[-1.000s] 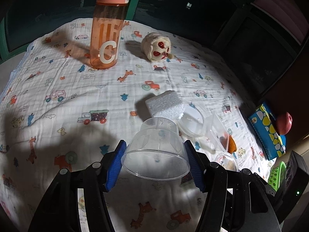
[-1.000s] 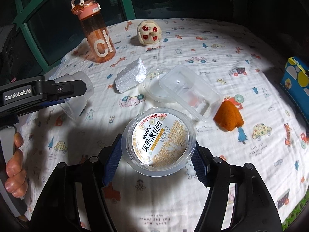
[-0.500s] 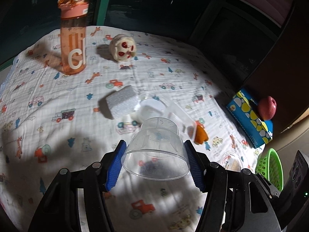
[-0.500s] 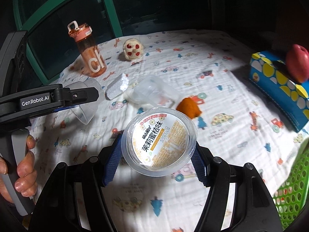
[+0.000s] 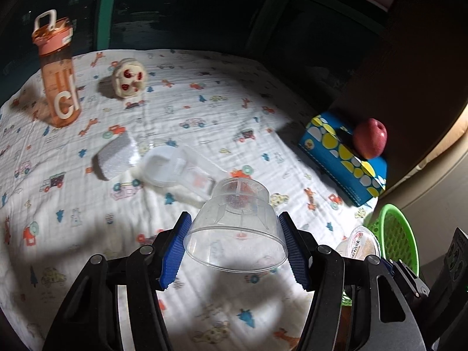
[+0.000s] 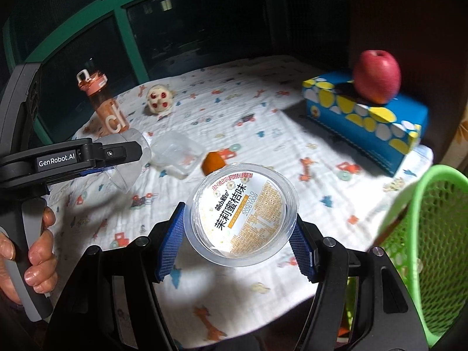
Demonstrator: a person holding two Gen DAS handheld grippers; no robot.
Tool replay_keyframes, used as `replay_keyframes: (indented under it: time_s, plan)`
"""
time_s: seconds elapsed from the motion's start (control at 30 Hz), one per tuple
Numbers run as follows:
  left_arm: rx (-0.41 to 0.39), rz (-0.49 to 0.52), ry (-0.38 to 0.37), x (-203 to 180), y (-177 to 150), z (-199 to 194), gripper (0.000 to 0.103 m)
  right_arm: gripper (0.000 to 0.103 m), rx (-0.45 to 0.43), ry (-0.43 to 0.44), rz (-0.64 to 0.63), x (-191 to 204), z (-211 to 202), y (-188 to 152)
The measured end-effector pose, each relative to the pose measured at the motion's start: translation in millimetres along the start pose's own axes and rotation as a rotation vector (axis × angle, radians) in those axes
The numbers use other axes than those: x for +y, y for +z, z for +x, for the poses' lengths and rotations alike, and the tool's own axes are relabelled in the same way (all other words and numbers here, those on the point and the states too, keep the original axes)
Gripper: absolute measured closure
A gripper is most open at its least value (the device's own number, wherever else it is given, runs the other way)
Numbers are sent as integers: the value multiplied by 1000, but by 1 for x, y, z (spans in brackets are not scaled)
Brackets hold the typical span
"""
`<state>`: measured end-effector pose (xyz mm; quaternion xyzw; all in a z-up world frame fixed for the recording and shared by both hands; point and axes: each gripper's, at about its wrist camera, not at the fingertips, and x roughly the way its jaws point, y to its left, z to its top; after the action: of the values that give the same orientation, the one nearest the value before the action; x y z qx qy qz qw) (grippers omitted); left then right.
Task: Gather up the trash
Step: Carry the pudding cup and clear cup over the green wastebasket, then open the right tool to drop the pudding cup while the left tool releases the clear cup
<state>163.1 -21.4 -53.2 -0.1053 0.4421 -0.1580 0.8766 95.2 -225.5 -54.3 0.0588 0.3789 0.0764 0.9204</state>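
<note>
We've got 2 bits of trash in hand, both lifted off the white cartoon-print cloth [image 5: 204, 102]. Our left gripper [image 5: 235, 245] is clamped w/ its blue pads on a clear empty plastic cup [image 5: 238, 225]: it lies tipped over, axis running fwd along the fingers, wide mouth toward the camera, narrow base pointing away. Our right gripper [image 6: 239, 242] squeezes a sealed round plastic cup w/ a printed orange-and-white foil lid [image 6: 242, 213] at its rim, 1 pad each side; lid faces up toward the camera, tilted a bit. The bright green mesh basket [image 6: 433, 234] sits at the right edge past the cloth, just beside the sealed cup. Left on the cloth: a white foam block [image 5: 117, 155], a clear lidded plastic box [image 5: 187, 172], a small orange lump [image 6: 213, 162]. Further off, an orange water bottle [image 5: 58, 73] stands upright near a cream round toy w/ red spots [image 5: 130, 79]; a red apple [image 6: 377, 76] rests on the blue box w/ yellow dots [image 6: 368, 120].
</note>
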Motion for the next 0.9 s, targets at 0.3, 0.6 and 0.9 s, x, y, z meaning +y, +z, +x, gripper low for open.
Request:
replay_keyframes:
  time_s: [0.3, 0.6, 0.9]
  plan:
    - [26, 90, -60, -61, -3, 13, 44, 37, -47, -120, 71, -67, -40, -11]
    - [48, 167, -103, -114, -8, 23, 44, 37, -59, -271, 158, -148, -65, -21]
    - [67, 241, -136, -157, -14, 29, 44, 37, -40, -391, 224, -211, -67, -26]
